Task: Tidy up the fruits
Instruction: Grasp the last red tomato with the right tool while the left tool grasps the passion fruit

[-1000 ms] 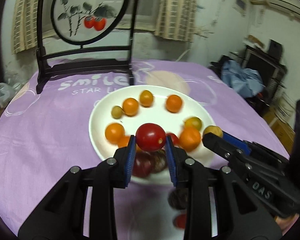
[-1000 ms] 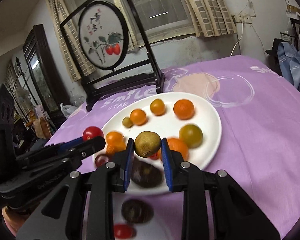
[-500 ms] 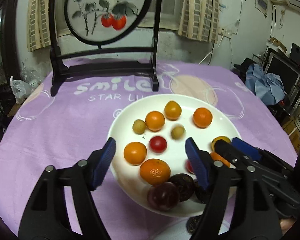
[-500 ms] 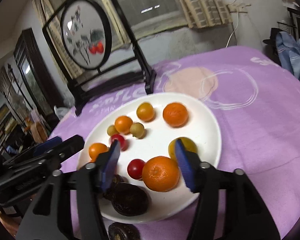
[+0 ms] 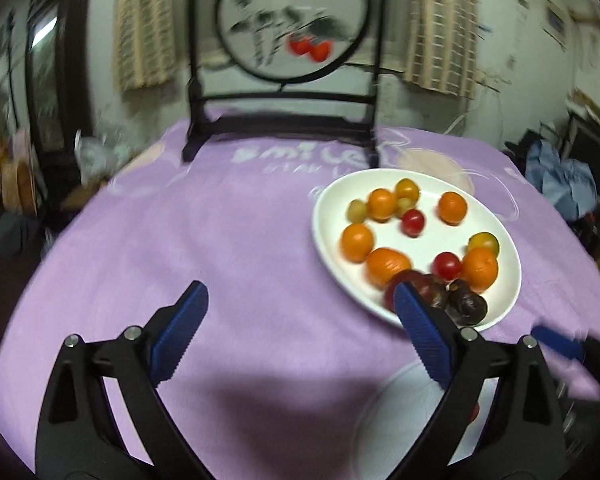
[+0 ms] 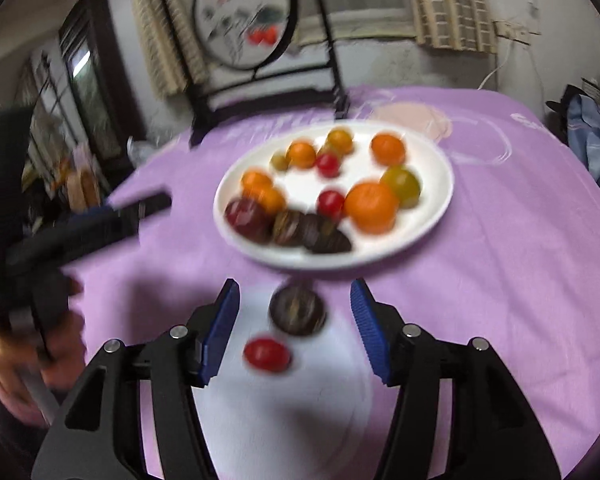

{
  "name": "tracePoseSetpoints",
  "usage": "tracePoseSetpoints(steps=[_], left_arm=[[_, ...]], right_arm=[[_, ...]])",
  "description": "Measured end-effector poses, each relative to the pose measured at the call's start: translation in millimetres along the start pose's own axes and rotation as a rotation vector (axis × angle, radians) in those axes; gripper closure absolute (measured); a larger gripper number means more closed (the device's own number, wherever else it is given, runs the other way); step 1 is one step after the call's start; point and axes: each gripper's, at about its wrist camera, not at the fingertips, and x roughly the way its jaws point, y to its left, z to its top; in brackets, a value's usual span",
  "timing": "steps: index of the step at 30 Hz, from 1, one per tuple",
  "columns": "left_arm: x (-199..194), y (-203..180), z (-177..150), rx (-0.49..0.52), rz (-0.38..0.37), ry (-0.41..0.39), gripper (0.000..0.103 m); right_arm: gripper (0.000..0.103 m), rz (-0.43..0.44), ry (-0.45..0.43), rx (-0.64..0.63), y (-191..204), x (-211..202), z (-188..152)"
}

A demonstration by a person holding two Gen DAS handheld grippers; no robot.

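**Both grippers let go, fruit now on the big plate**

Fingers of the left gripper (image 5: 300,324) stand wide apart with nothing between them, only purple cloth; its jaws have just been opening. A second ago they were clamped on a red tomato, and the right gripper (image 6: 294,328) on a greenish-brown fruit. Fingers of the right one are now apart too, part-way, having opened within the last second, and nothing is pressed between the pads.

That means one delivery is finished: both pieces have been dropped and both hands have pulled back from the big plate (image 6: 436,216), which has slid to the right of the left view and to upper centre of the right view.

Lying low in the right view, between the right fingers but untouched, are a dark fruit (image 6: 297,309) and a red tomato (image 6: 266,354) on a small white plate (image 6: 284,420). My guess is these go next.

The big plate holds several oranges, two small red tomatoes, a few yellow-green fruits, and dark purple-brown ones at its near rim. Behind it a round painted screen (image 5: 294,20) stands on the purple tablecloth (image 5: 220,240).
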Motion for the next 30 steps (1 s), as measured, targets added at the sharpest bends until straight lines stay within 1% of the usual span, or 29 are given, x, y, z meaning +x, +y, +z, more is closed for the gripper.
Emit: tracePoseSetpoints(steps=[2,3,6,9,12,16,17,18,19,23,25,26,28,30], left_arm=[[2,13,-1,-0.05,0.009,0.018,0.007],[3,20,-2,-0.077,0.018,0.022,0.007],[7,28,-5,-0.108,0.031,0.045,0.007],[8,29,-7,-0.113,0.035,0.06,0.007],[6,26,-7,-0.097,0.051,0.047,0.007],[5,22,-7,-0.081,0.046,0.047,0.007],[5,22,-7,-0.08,0.045,0.046,0.007],[5,22,-7,-0.079,0.046,0.046,0.007],[5,22,-7,-0.078,0.047,0.047,0.007],[5,23,-7,-0.089,0.045,0.051,0.007],[7,24,-7,-0.092,0.045,0.059,0.007],[8,24,-7,-0.092,0.046,0.063,0.007],[10,25,-8,-0.096,0.047,0.074,0.007],[11,24,-9,-0.095,0.026,0.093,0.007]], right_arm=[[0.045,0.008,0.032,0.005,2,4,-7],[0.045,0.017,0.063,0.011,2,9,-10],[0.045,0.017,0.111,0.02,3,18,-14],[0.048,0.019,0.121,0.01,7,22,-17],[0.053,0.025,0.137,0.004,10,29,-18],[0.061,0.037,0.17,0.012,11,36,-20],[0.065,0.03,0.165,0.006,12,36,-20],[0.067,0.033,0.163,0.001,12,36,-20],[0.072,0.043,0.164,0.001,12,37,-20],[0.073,0.039,0.164,-0.03,15,35,-22],[0.073,0.062,0.162,-0.01,12,30,-21],[0.073,0.09,0.142,0.028,5,24,-17],[0.073,0.111,0.087,0.093,-8,12,-9],[0.073,0.08,0.009,0.158,-26,-3,-2]])
